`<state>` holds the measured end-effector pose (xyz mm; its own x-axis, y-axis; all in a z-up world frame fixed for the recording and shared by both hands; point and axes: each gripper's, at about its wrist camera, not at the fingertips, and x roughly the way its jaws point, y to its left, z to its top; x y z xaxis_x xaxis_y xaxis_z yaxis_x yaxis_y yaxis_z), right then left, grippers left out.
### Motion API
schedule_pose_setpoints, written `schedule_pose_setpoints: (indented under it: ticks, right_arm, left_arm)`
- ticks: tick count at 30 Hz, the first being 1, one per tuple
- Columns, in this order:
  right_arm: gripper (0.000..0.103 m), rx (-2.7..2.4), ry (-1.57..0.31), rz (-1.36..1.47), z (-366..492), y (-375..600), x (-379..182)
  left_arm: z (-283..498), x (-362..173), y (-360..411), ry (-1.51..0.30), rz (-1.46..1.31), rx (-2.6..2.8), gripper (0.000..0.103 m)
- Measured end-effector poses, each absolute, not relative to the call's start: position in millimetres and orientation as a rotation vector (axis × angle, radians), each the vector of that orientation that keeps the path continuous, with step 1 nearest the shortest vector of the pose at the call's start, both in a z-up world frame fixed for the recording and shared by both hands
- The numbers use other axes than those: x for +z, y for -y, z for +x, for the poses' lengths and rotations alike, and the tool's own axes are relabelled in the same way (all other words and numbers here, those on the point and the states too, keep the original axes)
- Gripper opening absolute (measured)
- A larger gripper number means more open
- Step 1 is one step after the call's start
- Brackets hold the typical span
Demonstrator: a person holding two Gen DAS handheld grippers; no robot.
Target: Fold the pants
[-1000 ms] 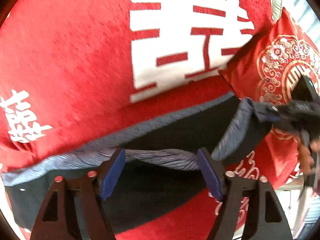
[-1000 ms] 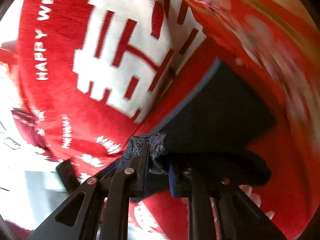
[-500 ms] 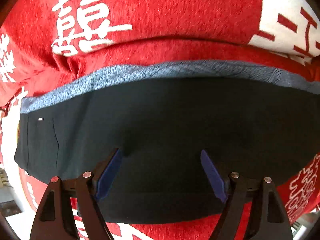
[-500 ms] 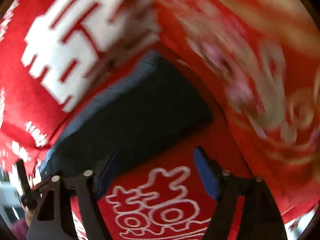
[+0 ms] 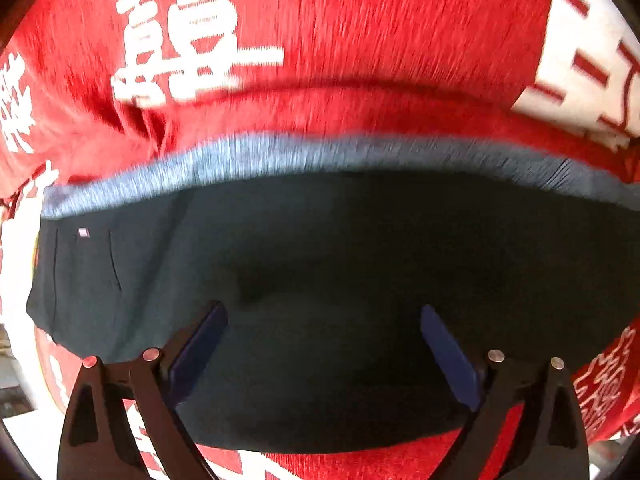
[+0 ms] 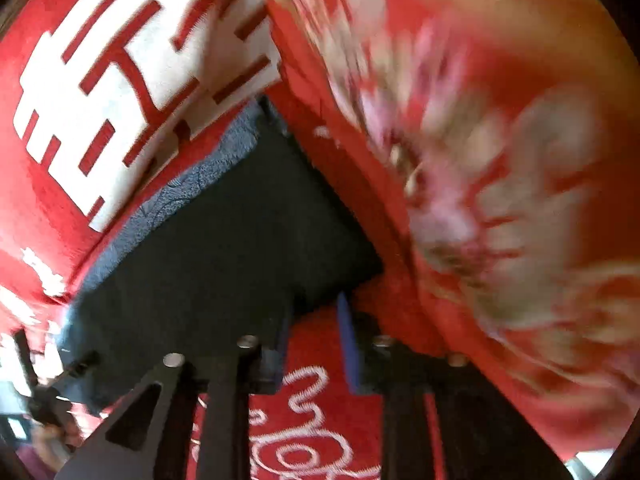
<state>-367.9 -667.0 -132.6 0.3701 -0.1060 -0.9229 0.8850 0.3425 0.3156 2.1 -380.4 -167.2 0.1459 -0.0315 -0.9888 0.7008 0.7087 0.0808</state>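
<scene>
In the left wrist view we look almost straight down on the pants (image 5: 340, 280), a dark folded slab lying flat on the red blanket (image 5: 360, 60), and we take the pants as our landmark throughout. Their heathered grey-blue waistband (image 5: 280, 156) runs along the far edge, with the blanket's white printed characters beyond it, and a small pale label (image 5: 83, 232) sits near the pants' left end beside a faint pocket seam. Our left gripper (image 5: 324, 340) hangs over the near half of the pants with its jaws opening wide; the blue pads (image 5: 448, 356) stand well apart above the dark cloth, and nothing is pinched between them, though we cannot tell whether the tips touch the fabric. In the right wrist view the pants (image 6: 224, 248) fill the middle, the waistband (image 6: 192, 184) on their upper left edge and a red patterned cushion (image 6: 500, 160), heavily blurred, rising just beyond their right edge. Our right gripper (image 6: 312, 344) sits just off the pants' near right corner, over bare blanket (image 6: 308, 420) with its white swirl print; its jaws are closing, the narrow gap between the pads empty.
</scene>
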Motion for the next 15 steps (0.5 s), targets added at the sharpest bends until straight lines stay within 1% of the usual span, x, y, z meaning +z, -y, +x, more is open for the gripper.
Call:
schedule_pose_setpoints:
  ticks: [2,4,9,11,12,13,15]
  right_arm:
    - [0.030,-0.761,-0.936,0.932,-356.8,662.6,-112.2]
    - [0.031,-0.698,-0.951,0.836,-328.0,666.8,-103.6]
    - [0.031,-0.661,-1.005,0.795,-268.9,707.0,-138.3]
    - [0.031,-0.682,-1.063,0.812,-264.3,721.3,-161.2]
    - [0.030,-0.693,-1.079,0.819,-267.5,727.3,-168.5]
    - [0.027,-0.703,-1.046,0.819,-271.1,733.7,-169.9]
    - [0.027,-0.761,-1.027,0.794,-275.8,740.7,-162.4]
  left_arm:
    - [3.4,-159.3,392.6,-1.272,0.631,-0.596,0.099]
    - [7.3,-159.4,407.2,-1.237,0.642,-0.596,0.099]
    - [22.3,-177.7,443.8,-1.190,0.634,-0.547,0.099]
    - [28.2,-193.4,448.3,-1.221,0.632,-0.529,0.099]
    - [30.5,-196.1,447.5,-1.230,0.618,-0.531,0.101]
    - [33.4,-196.8,444.5,-1.231,0.599,-0.531,0.103]
    - [39.0,-196.9,438.7,-1.248,0.572,-0.529,0.103]
